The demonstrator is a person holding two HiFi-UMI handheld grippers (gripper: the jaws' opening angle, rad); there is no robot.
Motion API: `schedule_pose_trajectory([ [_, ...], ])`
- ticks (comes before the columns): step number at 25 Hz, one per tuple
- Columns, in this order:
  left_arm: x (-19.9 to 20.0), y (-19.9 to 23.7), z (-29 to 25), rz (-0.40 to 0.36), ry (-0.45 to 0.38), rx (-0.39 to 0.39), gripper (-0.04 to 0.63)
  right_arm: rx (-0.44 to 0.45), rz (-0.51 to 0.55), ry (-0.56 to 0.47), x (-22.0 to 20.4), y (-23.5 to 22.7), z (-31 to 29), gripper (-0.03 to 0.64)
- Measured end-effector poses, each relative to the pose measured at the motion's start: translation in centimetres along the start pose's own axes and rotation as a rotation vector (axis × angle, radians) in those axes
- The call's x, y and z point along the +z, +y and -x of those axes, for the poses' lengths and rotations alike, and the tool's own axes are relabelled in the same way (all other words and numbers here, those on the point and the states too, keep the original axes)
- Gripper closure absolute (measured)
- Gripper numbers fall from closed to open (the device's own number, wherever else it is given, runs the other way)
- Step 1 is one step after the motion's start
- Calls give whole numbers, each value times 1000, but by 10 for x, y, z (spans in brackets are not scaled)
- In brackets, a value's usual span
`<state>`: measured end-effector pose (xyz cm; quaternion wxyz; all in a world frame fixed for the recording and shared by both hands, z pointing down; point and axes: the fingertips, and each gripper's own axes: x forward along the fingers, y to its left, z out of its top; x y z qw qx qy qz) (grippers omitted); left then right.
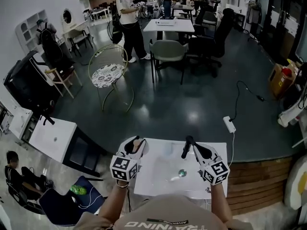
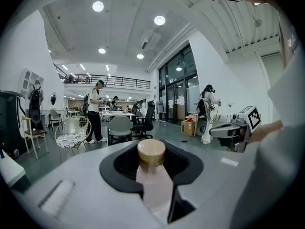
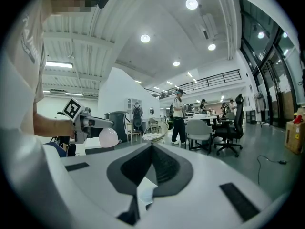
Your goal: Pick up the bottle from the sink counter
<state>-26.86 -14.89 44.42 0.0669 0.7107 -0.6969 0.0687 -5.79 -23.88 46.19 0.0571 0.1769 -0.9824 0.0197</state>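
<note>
Bottle (image 2: 153, 180), pink with gold cap, held at centre frame by the fingers of your left gripper (image 2: 151, 151); right gripper (image 3: 151, 149) fingers closed together, empty.

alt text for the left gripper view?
The left gripper holds a pale pink bottle with a tan cap between its black jaws. Behind are an open office, a wire chair, and the right gripper at right.
</note>
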Motion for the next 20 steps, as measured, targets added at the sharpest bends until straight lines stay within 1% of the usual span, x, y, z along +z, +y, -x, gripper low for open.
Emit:
schedule_pose_trajectory([
  [7, 3, 6, 0, -2, -4, 2, 468, 0, 2, 4, 3, 2, -3, 606],
  [20, 5, 4, 3, -6, -3, -25, 468, -2, 11, 14, 5, 10, -2, 606],
])
